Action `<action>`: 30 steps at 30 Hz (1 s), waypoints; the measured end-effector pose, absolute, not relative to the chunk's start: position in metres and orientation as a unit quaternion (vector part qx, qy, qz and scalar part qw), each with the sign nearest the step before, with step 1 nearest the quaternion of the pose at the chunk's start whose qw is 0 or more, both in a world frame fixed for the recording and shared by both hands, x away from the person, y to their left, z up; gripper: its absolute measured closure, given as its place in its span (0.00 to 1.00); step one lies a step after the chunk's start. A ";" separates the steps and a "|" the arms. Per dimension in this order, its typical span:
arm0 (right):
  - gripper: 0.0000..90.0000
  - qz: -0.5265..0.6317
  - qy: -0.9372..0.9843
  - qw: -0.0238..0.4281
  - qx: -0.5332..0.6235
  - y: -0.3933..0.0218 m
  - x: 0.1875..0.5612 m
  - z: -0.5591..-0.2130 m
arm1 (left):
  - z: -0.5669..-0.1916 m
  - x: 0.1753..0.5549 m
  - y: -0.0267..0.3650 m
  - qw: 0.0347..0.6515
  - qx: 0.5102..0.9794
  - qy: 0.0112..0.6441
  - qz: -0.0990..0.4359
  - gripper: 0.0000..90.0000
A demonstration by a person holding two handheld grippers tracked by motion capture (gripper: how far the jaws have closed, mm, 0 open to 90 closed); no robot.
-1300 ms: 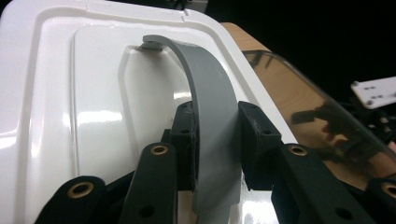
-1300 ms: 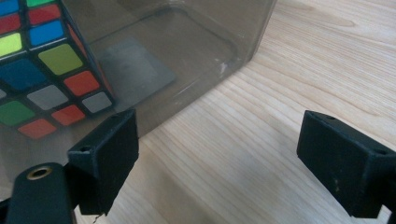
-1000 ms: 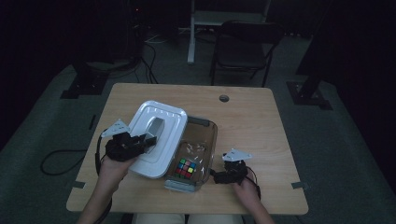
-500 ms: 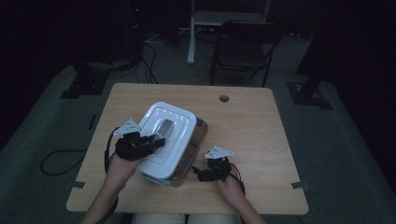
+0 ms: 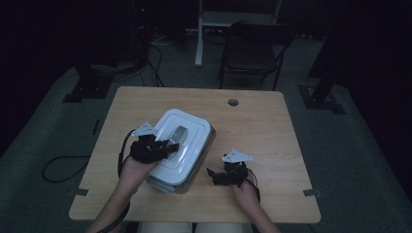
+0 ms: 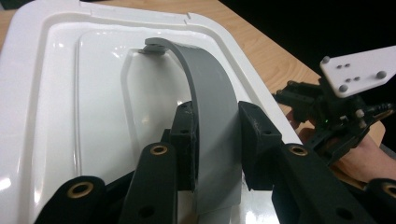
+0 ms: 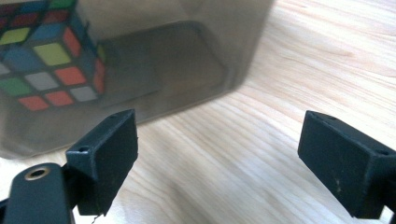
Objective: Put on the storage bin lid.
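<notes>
Seating the lid [image 5: 180,144] onto the bin [image 5: 203,156] is the step you are working, judging from how the parts lie now. Near the bottom of the high view, you are keeping your right gripper [image 5: 219,175] low on the table [image 5: 272,126], its jaws spread wide and gripping nothing; in the right gripper view the bin's smoky, translucent wall is standing just ahead of the pads [image 7: 109,149], with the puzzle cube [image 7: 49,56] showing through it at upper left, its coloured square stickers slightly blurred by the plastic. Left of centre, you are clamping your left gripper [image 5: 167,145] on the lid's handle [image 6: 210,112]: the two black jaws are pressing its flanks. This handle is a flat, matte grey band arching up from a recessed pocket. The lid is glossy white moulded plastic, rectangular with rounded corners and stepped ridges. It is lying over the bin at centre frame, turned askew to it. Next, you are probably needing to square the lid to the rim, then press down evenly before releasing. The table farther off is pale wood grain.
</notes>
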State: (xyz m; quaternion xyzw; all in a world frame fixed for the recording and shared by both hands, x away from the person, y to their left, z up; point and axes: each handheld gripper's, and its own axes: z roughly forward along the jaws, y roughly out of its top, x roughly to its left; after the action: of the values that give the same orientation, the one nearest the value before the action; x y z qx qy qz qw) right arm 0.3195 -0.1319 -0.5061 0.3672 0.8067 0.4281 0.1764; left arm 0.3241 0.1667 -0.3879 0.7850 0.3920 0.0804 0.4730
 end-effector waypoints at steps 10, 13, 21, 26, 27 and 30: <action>0.13 0.435 0.796 0.175 0.383 -0.144 0.322 -0.505 | -0.389 0.325 0.154 0.469 0.790 0.388 0.075 0.78; 0.13 0.434 0.796 0.174 0.384 -0.144 0.322 -0.505 | -0.389 0.323 0.150 0.467 0.795 0.379 0.072 0.78; 0.13 0.434 0.796 0.172 0.386 -0.145 0.321 -0.505 | -0.396 0.325 0.147 0.458 0.797 0.388 0.067 0.78; 0.13 0.432 0.799 0.170 0.384 -0.144 0.321 -0.506 | -0.397 0.326 0.149 0.463 0.794 0.389 0.060 0.78; 0.13 0.431 0.799 0.170 0.383 -0.144 0.321 -0.506 | -0.397 0.327 0.150 0.464 0.794 0.388 0.060 0.77; 0.13 0.432 0.798 0.171 0.384 -0.145 0.321 -0.506 | -0.394 0.325 0.151 0.467 0.794 0.383 0.063 0.67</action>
State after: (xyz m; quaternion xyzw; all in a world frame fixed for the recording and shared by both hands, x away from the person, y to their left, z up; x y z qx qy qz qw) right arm 0.3212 -0.1447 -0.5058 0.3838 0.7980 0.4319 0.1712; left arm 0.3251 0.1511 -0.3939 0.7941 0.3835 0.0629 0.4674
